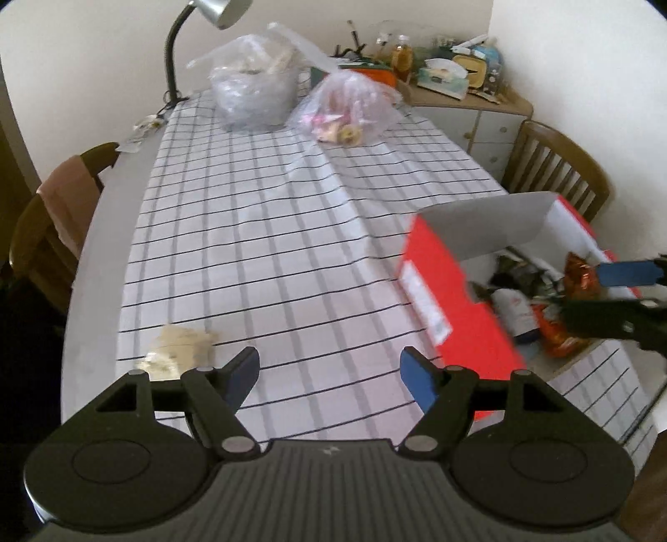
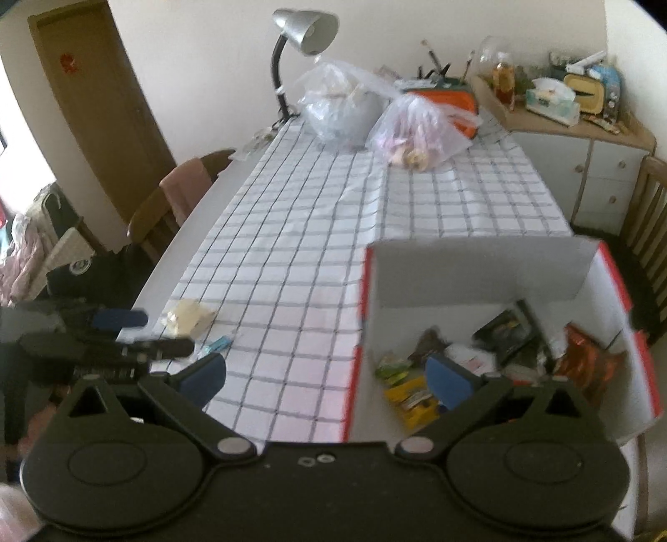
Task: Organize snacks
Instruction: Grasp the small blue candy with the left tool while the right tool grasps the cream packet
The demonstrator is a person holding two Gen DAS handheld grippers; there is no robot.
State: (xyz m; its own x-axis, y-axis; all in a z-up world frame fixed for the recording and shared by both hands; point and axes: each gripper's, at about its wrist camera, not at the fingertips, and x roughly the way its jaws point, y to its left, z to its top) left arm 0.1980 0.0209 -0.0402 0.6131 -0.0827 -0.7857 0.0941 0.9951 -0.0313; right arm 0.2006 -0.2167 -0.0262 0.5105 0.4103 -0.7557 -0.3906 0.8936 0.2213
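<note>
A red cardboard box (image 1: 458, 300) with white inside walls (image 2: 604, 292) stands open on the right of the checked tablecloth. In it lie several snack packs, among them an orange one (image 2: 583, 358), a yellow one (image 2: 410, 396) and a dark one (image 2: 506, 329). A pale snack packet (image 1: 179, 350) lies on the cloth near the table's left edge, just ahead of my left gripper (image 1: 331, 379), which is open and holds nothing. My right gripper (image 2: 327, 377) hangs wide open over the box's near left wall, also with nothing in it. A small teal item (image 2: 219, 344) lies near the pale packet (image 2: 187, 317).
Two clear plastic bags (image 1: 250, 87) (image 1: 346, 108) of goods sit at the table's far end beside a desk lamp (image 2: 304, 25). Wooden chairs stand on the left (image 1: 54, 221) and right (image 1: 558, 171). A cluttered cabinet (image 2: 583, 137) fills the far right corner.
</note>
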